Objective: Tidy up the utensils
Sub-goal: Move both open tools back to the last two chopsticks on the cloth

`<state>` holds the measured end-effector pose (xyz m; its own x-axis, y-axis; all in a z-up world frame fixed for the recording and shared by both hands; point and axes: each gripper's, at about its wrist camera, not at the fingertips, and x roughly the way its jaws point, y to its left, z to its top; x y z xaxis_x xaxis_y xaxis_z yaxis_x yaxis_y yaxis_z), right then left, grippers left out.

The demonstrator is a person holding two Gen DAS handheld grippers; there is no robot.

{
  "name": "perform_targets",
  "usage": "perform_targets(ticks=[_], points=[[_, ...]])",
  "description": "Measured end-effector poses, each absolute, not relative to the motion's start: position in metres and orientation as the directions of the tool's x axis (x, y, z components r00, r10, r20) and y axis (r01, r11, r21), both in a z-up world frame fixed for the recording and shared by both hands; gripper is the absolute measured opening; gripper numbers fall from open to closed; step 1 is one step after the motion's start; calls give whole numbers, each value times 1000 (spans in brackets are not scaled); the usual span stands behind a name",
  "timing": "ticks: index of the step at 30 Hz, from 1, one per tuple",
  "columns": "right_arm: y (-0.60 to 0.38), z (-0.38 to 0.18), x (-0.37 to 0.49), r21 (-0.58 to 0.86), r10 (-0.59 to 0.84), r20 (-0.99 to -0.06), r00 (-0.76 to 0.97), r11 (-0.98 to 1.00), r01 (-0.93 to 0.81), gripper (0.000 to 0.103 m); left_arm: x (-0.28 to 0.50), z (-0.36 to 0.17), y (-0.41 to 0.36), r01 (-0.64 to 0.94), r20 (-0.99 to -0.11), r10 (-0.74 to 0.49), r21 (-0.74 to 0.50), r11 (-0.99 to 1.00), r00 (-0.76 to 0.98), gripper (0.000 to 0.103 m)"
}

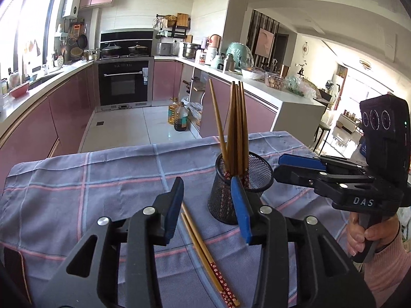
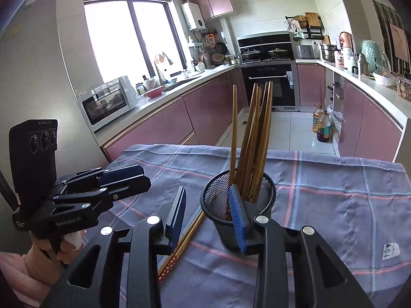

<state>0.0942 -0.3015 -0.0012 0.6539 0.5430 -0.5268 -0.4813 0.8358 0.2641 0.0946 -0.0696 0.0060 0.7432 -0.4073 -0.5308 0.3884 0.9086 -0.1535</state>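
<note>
A black mesh cup (image 1: pixel 221 200) (image 2: pixel 221 223) stands on the checked blue-grey cloth (image 1: pixel 77 192) (image 2: pixel 334 205), with several wooden chopsticks (image 1: pixel 237 123) (image 2: pixel 254 133) upright in it. Two more chopsticks (image 1: pixel 203 251) (image 2: pixel 179 249) lie side by side on the cloth just left of the cup. My left gripper (image 1: pixel 207 182) (image 2: pixel 141 177) is open above those loose chopsticks, its right pad in front of the cup. My right gripper (image 2: pixel 207 188) (image 1: pixel 282 164) is also open, nothing pressed between its pads; its right finger overlaps the cup's near rim. A hand in a pink sleeve holds each gripper.
The cloth-covered table ends at its far edge above a white tiled floor. Two oil bottles (image 1: pixel 179 115) (image 2: pixel 322 125) stand on the floor by the pink cabinets. A small white oven (image 2: pixel 108 102) sits on the left counter.
</note>
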Motion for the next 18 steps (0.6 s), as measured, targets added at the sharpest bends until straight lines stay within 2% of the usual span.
perform_targets(ticks=[2,7,10,15,18], points=[[-296,-10,89,260,545,-544,638,833,-489,42,87,-1,-62,356,-535,-378,-148,923,756,48],[-285,-41,85,298,554,-602,575,824,-482,42,74,-26,-50,286,-580,-310,-136,949,754,58],[-275,-58,83,304,548,-632,548,826,-475,43,69,-41,-45,243,-603,-268,-124,962,752,67],[-262,-74,81,301,534,-670,516,830,-468,53,59,-59,-39,211,-632,-232,-110,971,739,77],[-256,-77,78,286,524,-681,512,834,-472,53,56,-63,-39,198,-638,-213,-95,976,740,78]])
